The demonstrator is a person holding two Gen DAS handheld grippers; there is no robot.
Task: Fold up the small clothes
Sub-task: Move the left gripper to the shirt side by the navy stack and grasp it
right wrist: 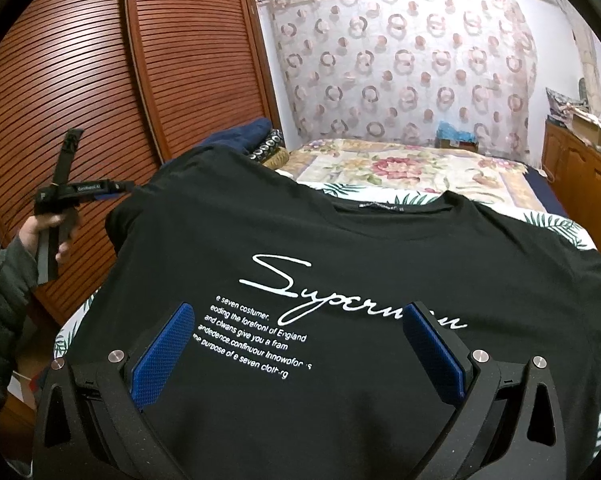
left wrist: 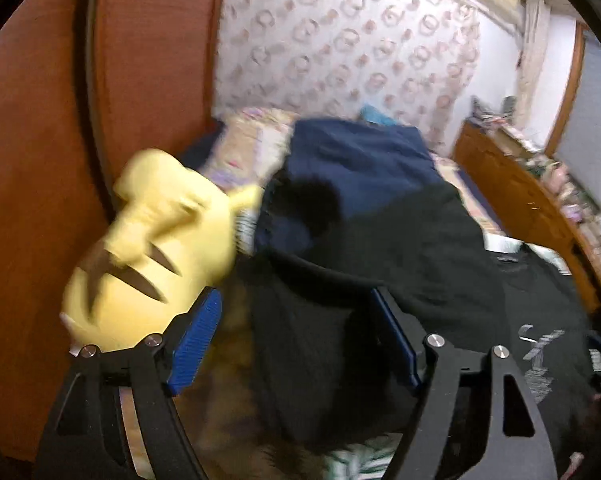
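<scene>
Your black T-shirt (right wrist: 340, 248) lies spread, print up, across the near end of the bed (right wrist: 420, 164), collar toward the patterned curtain (right wrist: 400, 64). Your right gripper (right wrist: 300, 344) hovers over it with jaws spread, empty. Your left gripper (left wrist: 296, 332) is likewise open by the bed's left edge, beside a yellow plush (left wrist: 152, 240) and slatted wooden wardrobe (right wrist: 100, 80).

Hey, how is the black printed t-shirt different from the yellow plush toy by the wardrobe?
The black t-shirt is flat fabric spread across the bed; the yellow plush toy is a bulky stuffed shape. The t-shirt carries white script and lines of text; the plush toy has dark stripes. The t-shirt looks sharp in the right wrist view; the plush toy is motion-blurred in the left.
</scene>
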